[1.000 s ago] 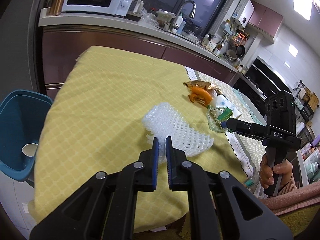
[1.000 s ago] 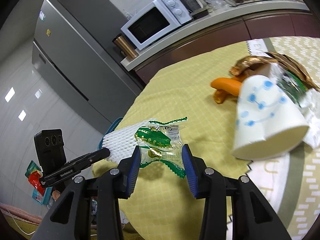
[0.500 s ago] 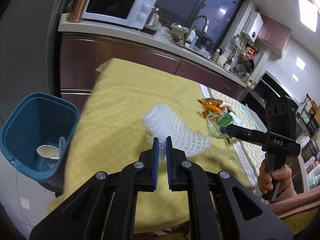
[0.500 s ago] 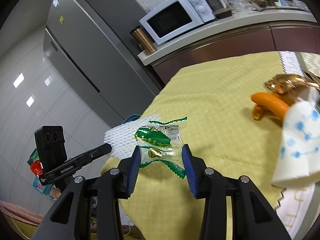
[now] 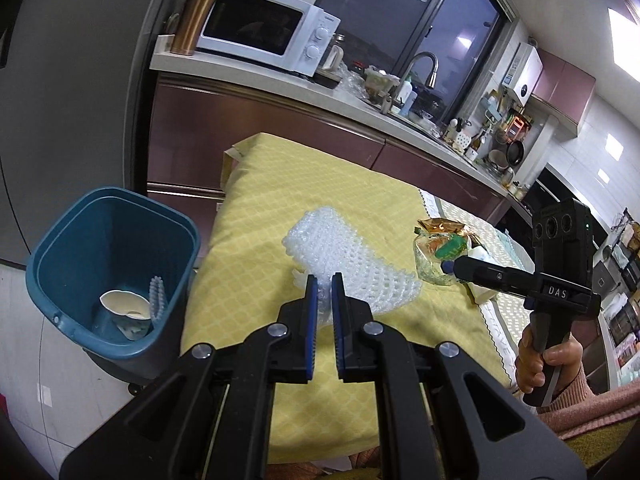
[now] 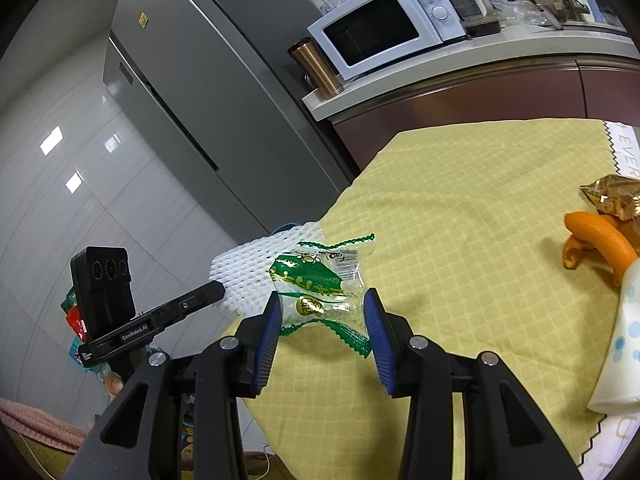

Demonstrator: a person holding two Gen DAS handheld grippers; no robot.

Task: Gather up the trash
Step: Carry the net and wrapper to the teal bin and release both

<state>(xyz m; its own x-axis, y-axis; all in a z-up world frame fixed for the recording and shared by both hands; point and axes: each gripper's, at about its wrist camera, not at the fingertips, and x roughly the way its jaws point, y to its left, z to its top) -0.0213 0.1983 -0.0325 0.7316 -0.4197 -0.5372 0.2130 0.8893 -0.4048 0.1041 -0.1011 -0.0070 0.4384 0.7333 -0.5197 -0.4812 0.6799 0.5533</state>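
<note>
Left wrist view, centre: left gripper (image 5: 324,280) pinched together on the near edge of a white foam net (image 5: 352,256), held above the yellow-clothed table (image 5: 280,184). Lower left of the same view: blue bin (image 5: 80,332) on the floor beside the table edge, already holding a crushed paper cup (image 5: 124,310) and a small white ribbed scrap (image 5: 156,294).

Right wrist view, lower centre: right gripper (image 6: 324,304) clamped on a clear candy wrapper (image 6: 316,284) with green print and zigzag ends, pads pressing its sides, wrapper clear of the cloth. Foam net visible again at centre left of this view, just behind the wrapper. Right edge: orange peel (image 6: 600,240), a crumpled gold wrapper (image 6: 616,196) and a white paper cup with blue dots (image 6: 620,344), all resting on the table, untouched.

Progress, as a judgement: roughly midway. Two items in the bin; two more lifted and in hand, neither yet over the bin opening. Remaining: carrying net and wrapper across to the bin at the left of the table, releasing both, then collecting the peel, gold wrapper and dotted cup. Any further litter beyond the right edge of either view not discernible.
</note>
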